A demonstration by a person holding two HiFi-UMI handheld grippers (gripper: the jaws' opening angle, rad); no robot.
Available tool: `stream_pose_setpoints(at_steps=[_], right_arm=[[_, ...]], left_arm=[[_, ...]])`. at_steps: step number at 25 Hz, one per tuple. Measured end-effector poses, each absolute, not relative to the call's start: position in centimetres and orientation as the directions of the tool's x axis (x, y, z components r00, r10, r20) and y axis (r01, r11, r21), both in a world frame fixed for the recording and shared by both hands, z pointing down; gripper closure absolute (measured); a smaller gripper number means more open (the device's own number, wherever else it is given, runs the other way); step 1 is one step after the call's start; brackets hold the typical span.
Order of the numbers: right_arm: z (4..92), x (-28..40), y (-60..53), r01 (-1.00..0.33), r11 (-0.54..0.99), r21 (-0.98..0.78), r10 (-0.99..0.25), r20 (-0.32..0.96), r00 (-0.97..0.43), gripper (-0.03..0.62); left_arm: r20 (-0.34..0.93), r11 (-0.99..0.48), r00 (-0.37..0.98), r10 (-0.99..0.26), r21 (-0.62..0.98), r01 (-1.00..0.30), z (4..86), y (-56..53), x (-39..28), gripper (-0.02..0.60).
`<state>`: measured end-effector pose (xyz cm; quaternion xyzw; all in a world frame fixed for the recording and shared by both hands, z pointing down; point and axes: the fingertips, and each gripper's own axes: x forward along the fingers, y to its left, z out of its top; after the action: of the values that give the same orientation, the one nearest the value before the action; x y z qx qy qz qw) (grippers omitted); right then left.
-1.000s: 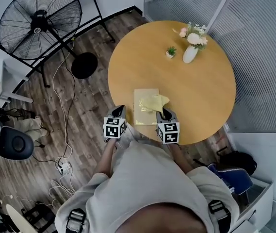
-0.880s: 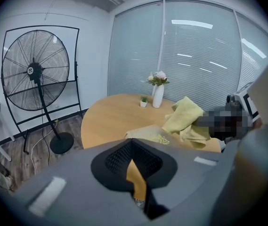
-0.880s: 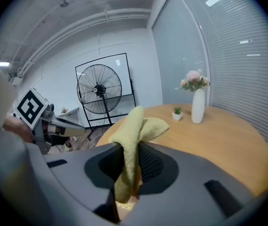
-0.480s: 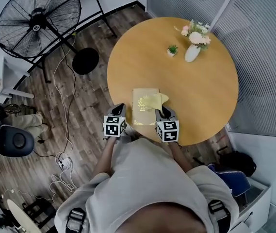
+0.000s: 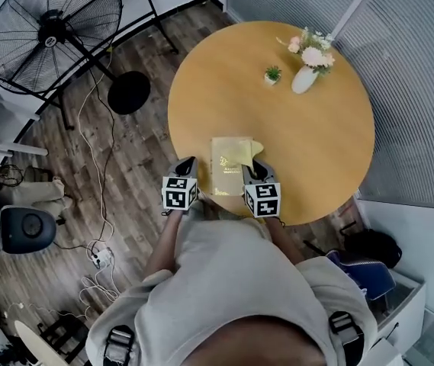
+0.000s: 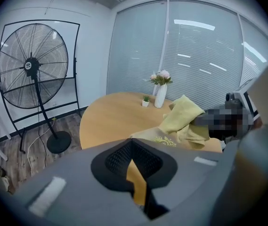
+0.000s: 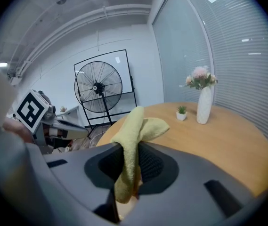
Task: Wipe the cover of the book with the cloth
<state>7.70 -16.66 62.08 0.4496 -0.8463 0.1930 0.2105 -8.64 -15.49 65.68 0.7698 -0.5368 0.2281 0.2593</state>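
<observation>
Cloth (image 7: pixel 134 126) first: yellow-green, pinched upright between the jaws of my right gripper (image 7: pixel 130 154), its free end flopping forward over the tips. In the head view that loose end drapes onto the far right corner of the book (image 5: pixel 228 175), which lies flat with its tan cover up, close to the near rim of the round wooden table (image 5: pixel 316 151) and between my two grippers.

My left gripper (image 6: pixel 133 154) sits just beside the book's left edge at the table's rim. Its jaws are drawn together on nothing; only a sliver of tabletop colour shows behind them.

Well apart on the far side stand a white vase of flowers (image 5: pixel 305 75) and a small potted plant (image 5: pixel 272 75) (near each other, not touching). A big floor fan (image 5: pixel 49 33) stands off to the left.
</observation>
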Motion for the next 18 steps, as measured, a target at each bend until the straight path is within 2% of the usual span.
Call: stream_pose_setpoints(at_steps=[18], right_arm=[[61.7,1.3,-18.3,-0.883,0.458,-0.1,-0.71,0.557,-0.431,0.525]], left_arm=[[0.596,-0.368,0.403,-0.694,0.188,-0.911,65.1,-18.1,-14.0,0.572]])
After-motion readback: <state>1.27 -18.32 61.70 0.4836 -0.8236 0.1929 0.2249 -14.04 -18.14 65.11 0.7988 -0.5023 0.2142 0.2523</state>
